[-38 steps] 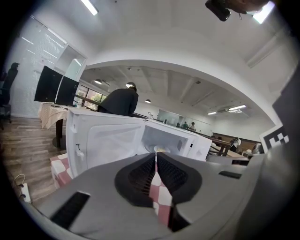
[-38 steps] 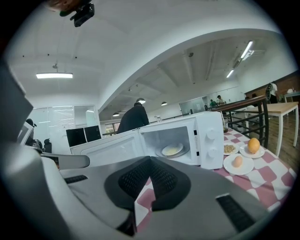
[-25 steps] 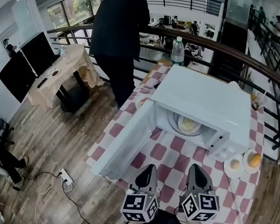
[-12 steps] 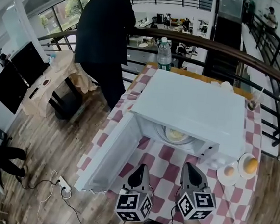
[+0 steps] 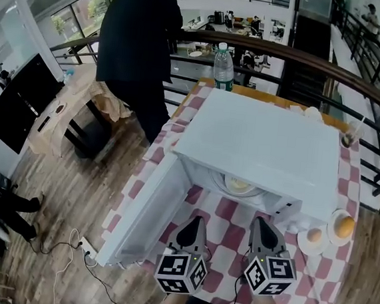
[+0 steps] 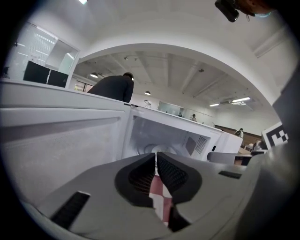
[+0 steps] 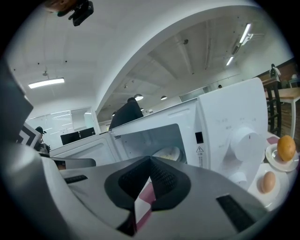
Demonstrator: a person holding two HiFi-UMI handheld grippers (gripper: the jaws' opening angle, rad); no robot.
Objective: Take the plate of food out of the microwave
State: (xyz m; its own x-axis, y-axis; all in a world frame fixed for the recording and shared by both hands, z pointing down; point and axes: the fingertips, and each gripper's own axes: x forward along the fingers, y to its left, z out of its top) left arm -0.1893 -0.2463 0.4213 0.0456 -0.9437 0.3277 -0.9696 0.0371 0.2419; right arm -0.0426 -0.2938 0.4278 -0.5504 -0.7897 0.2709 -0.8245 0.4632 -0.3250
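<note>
Plate of food (image 5: 239,184): inside the open microwave (image 5: 265,138), on the round glass tray, just behind the front edge of the cavity, at the middle of the head view. Pale food heaped on it. Also visible in the right gripper view, through the mouth of the cavity, slightly right of centre. Touched by neither pair of tongs.

Door (image 5: 145,210): swung wide toward the lower left of the frame, reaching out over the wooden floor (image 5: 72,190).

Left tongs (image 5: 194,222): pressed together, pinching nothing. Only a sliver of red-and-white cloth shows behind the pads. At the lower middle of the head view, above the worktop (image 5: 234,216), tips pointing at the cavity and short of it.

Right tongs (image 5: 261,223): pressed together, likewise empty. Just right of the left pair, level with it, in front of the control-panel side of the microwave.

Egg (image 5: 313,236) and orange (image 5: 345,226): each on its own small white dish, at the right of the frame, beside the microwave's front corner.

Water bottle (image 5: 223,68): upright behind the microwave, at upper centre.

Person in dark clothes (image 5: 137,36): at upper left, by the railing (image 5: 305,62), back turned.
</note>
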